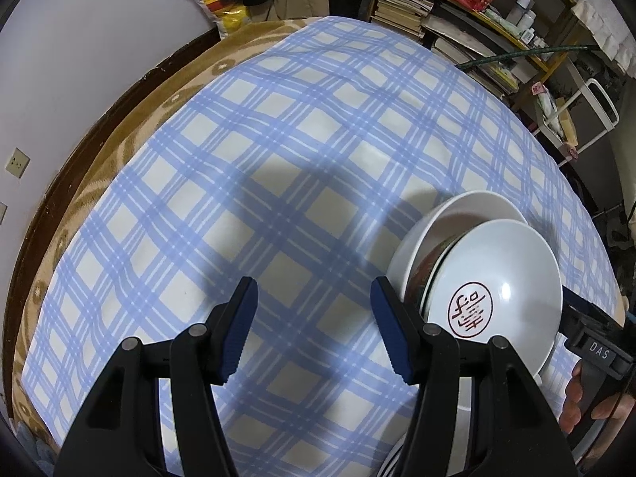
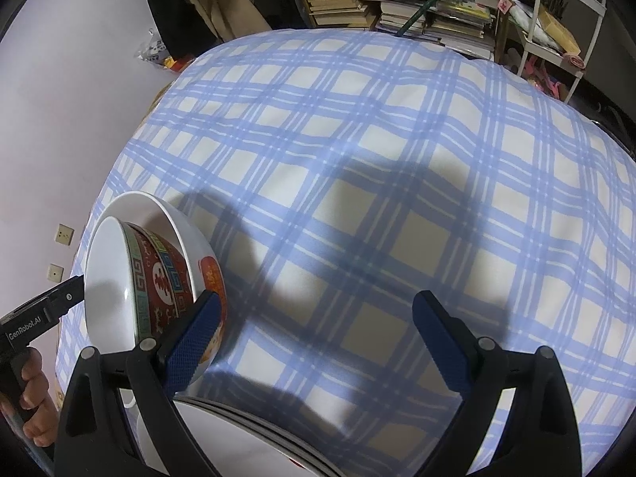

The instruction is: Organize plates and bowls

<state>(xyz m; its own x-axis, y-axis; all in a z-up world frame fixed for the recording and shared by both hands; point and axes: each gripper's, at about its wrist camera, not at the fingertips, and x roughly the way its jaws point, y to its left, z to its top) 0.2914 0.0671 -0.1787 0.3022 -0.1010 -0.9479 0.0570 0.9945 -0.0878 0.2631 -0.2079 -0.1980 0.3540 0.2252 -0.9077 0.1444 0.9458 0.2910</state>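
Note:
Two nested bowls hang tilted on edge between my grippers, above a table with a blue checked cloth (image 1: 278, 183). The inner white bowl (image 1: 501, 278) has a red seal mark inside and a red patterned outside (image 2: 159, 278). The outer white bowl (image 1: 469, 214) shows an orange mark in the right wrist view (image 2: 206, 266). My left gripper (image 1: 314, 330) is open with nothing between its fingers; its right finger (image 1: 393, 334) lies against the bowls. My right gripper (image 2: 318, 346) is open, its left finger (image 2: 194, 338) against the outer bowl. A stack of white plates (image 2: 246, 433) lies below.
Shelves of books (image 2: 397, 4) and a white rack (image 2: 556, 28) stand beyond the table's far edge. A brown blanket (image 1: 131, 135) edges the cloth on the left by the wall. Hands hold both gripper handles (image 2: 24, 326).

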